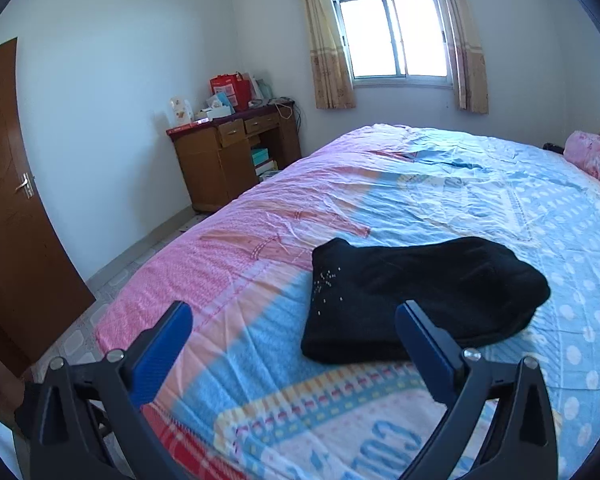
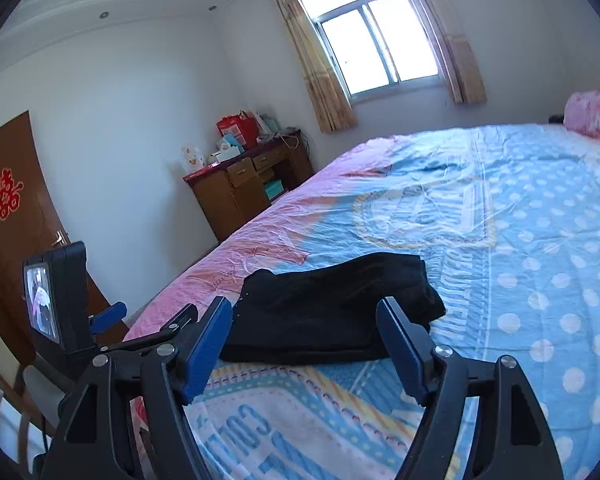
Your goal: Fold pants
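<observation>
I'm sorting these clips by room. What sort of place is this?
A home bedroom, most likely: a large bed with a pink and blue patterned cover, a wooden desk stacked with boxes, and a curtained window.

Bedroom interior, white walls (image 1: 120, 80). Ahead, beyond the tong tips: bed (image 1: 440, 184) under a pink-and-blue patterned cover. Farther ahead: bright sliding window (image 1: 392, 36) flanked by beige curtains (image 1: 328, 52). Ahead-left: cluttered wooden desk (image 1: 228, 156). Far left: brown door (image 1: 8, 200) bearing a red paper ornament (image 2: 5, 194). Tiled floor (image 1: 112, 276) left of the bed.
</observation>
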Tool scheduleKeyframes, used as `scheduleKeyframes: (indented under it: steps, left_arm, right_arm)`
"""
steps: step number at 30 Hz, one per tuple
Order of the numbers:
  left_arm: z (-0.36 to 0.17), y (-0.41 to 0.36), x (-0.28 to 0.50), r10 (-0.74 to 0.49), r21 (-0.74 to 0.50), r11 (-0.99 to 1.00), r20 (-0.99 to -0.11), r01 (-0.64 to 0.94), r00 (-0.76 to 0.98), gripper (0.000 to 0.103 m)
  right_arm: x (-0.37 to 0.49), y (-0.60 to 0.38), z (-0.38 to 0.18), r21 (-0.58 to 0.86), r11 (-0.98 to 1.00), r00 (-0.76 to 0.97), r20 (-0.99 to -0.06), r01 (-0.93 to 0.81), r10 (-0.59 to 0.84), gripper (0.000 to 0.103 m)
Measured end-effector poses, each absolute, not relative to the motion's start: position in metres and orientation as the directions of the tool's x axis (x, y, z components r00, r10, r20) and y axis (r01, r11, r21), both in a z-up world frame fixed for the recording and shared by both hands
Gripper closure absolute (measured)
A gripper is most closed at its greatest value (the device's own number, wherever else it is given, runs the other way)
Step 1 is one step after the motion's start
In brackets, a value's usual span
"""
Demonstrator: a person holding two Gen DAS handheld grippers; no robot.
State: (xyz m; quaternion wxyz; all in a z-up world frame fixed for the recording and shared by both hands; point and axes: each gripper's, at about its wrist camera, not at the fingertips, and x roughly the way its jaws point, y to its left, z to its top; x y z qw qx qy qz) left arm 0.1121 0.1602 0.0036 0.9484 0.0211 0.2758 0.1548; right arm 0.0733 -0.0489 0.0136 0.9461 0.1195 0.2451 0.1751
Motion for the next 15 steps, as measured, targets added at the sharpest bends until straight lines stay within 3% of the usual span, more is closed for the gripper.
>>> scheduleKeyframes:
  steps: [7, 12, 15]
  left_arm:
    - [0.014, 0.155, 0.080, 0.318, 0.109, 0.946, -0.490, -0.305, 0.812, 0.000]
    - [0.018, 0.154, 0.065, 0.264, 0.072, 0.963, -0.476, -0.261, 0.839, 0.000]
    - [0.018, 0.149, 0.064, 0.288, 0.118, 0.957, -0.465, -0.263, 0.837, 0.000]
  right_arm:
    - [0.029, -0.052, 0.023, 0.295, 0.928, 0.863, -0.380, -0.227, 0.332, 0.027]
    - [0.011, -0.051, 0.025, 0.291, 0.928, 0.876, -0.352, -0.231, 0.329, 0.027]
    - [0.006, -0.050, 0.027, 0.296, 0.925, 0.875, -0.348, -0.239, 0.338, 0.026]
